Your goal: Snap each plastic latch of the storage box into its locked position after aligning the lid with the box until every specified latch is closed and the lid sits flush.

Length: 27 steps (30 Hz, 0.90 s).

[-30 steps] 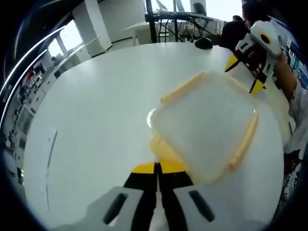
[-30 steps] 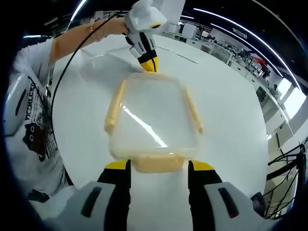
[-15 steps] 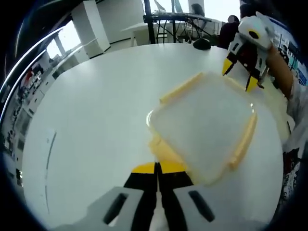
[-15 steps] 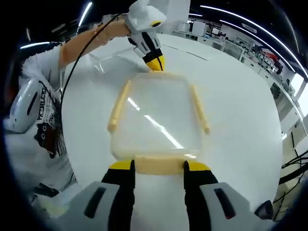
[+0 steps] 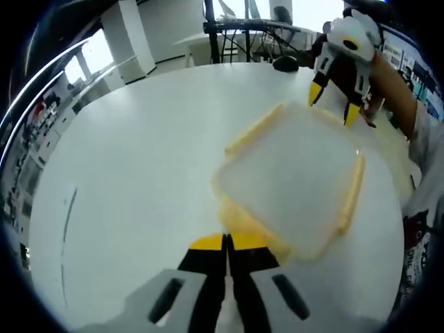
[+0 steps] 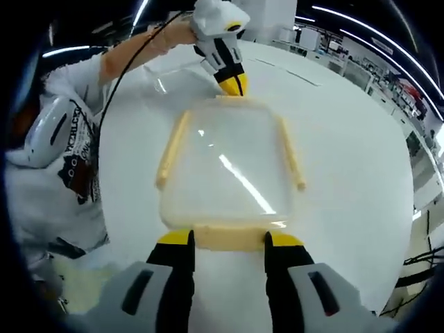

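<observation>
Resting on a round white table [image 6: 347,139], the clear storage box [image 6: 229,170] wears its translucent lid [image 5: 288,187] and pale yellow latches on all four sides. We hold the right gripper [image 6: 229,243] at the near short end, its yellow-tipped jaws spread wide to either side of the near latch [image 6: 229,236], their tips flanking its ends; we cannot tell whether they touch it. In the right gripper view the long side latches [image 6: 170,152] stick outward from the lid edges, and whether they are snapped down is hard to judge.

We hold the left gripper [image 5: 227,243] at the opposite short end, jaws pressed together with no gap between the yellow tips, which meet the end latch [image 5: 243,222] there. That latch is partly covered by the tips, so its state stays unclear. From the right gripper view the left gripper's tips point down at the far edge of the lid.

A person's printed shirt [image 6: 73,166] is cut off at the frame's side.
</observation>
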Tool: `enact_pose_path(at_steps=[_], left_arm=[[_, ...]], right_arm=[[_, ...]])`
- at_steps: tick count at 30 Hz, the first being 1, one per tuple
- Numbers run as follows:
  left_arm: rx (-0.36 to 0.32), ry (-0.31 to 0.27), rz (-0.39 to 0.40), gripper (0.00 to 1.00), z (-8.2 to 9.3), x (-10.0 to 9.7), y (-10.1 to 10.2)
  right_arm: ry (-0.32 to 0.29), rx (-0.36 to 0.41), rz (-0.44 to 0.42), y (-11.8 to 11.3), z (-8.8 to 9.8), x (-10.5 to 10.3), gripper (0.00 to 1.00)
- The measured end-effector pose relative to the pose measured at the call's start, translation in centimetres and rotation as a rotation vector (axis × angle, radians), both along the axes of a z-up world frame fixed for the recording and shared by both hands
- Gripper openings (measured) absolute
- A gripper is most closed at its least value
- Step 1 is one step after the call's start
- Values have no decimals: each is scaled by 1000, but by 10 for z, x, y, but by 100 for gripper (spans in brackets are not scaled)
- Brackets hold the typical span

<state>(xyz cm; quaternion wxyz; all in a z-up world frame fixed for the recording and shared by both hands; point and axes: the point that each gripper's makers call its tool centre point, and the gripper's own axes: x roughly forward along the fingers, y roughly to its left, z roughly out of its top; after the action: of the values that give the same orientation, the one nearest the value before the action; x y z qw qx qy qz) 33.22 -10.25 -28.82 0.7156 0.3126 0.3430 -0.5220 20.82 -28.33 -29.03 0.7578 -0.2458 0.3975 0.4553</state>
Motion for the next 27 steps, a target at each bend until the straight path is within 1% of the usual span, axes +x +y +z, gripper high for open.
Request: enact_pose_path(at_steps=[1,2,4,8,11,14,15,16,18,19,23,25,27], left_arm=[[-4,3,-3,0,0,-2,1],[-6,7,-6,0,0,-3,1],[-7,12,-11,0,0,-6,2],[2,4,-30,0,0,-13,3],[-2,-3,-36,0,0,-14,3],[-10,5,-42,1,0,-16,4],[-8,0,-58,2,1,-17,4],[9,-22,-88,7,2,-16,7],[19,-79,-161,20,5,-16,9],[10,-81,-150,27,8,-16,10],[0,-108,-207,31,21,-15,9],[-2,-108,-224,34,23,-15,8],[-8,-103,-233,35,25,-15,7]], right_arm=[[5,-1,5,-1,0,0,38],[9,-9,34,-2,0,0,38],[13,-19,61,-3,0,0,38],[29,-50,121,-7,0,4,38],[39,-66,149,-10,0,7,38],[48,-80,174,-13,-1,8,38],[53,-90,184,-13,-1,8,38],[55,-97,188,-13,-1,8,38],[63,-115,195,-12,-1,7,38],[65,-122,197,-11,-1,6,38],[69,-132,203,-12,-1,5,38],[69,-132,205,-12,-1,5,38],[71,-132,206,-13,-1,5,38]])
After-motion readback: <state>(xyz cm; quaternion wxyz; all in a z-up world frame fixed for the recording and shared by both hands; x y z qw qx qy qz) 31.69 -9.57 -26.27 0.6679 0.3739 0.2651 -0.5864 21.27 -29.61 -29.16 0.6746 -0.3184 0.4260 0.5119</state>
